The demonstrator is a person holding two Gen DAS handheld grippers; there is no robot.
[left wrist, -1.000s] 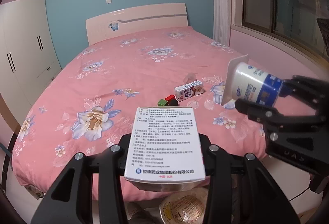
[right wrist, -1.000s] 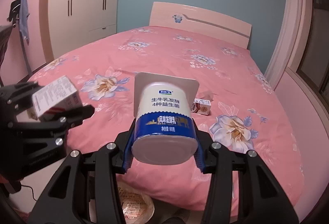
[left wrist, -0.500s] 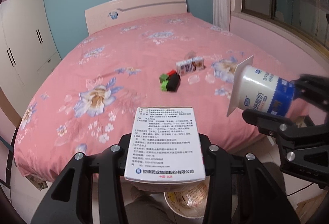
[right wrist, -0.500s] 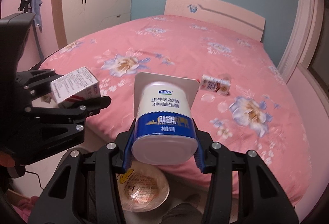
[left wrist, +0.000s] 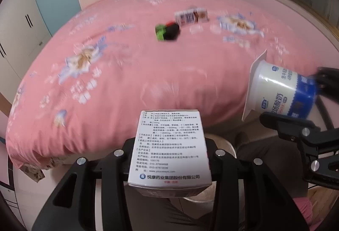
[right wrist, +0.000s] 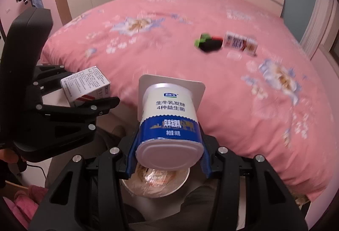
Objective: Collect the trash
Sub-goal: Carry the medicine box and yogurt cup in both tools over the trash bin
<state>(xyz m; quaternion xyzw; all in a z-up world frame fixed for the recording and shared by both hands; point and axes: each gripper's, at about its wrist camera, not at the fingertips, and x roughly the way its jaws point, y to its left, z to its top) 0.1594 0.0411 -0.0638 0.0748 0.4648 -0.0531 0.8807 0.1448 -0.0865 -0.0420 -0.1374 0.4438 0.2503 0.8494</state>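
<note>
While my left gripper (left wrist: 169,154) clamps a box (left wrist: 169,150) at lower centre, my right gripper (right wrist: 169,159) grips a cup (right wrist: 169,123) above a bin (right wrist: 154,184).

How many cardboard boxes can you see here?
2. A white printed cardboard box is clamped in the left gripper; a small white, blue and brown carton lies on the pink floral bed beside a green-and-black object. Others could be hidden.
</note>
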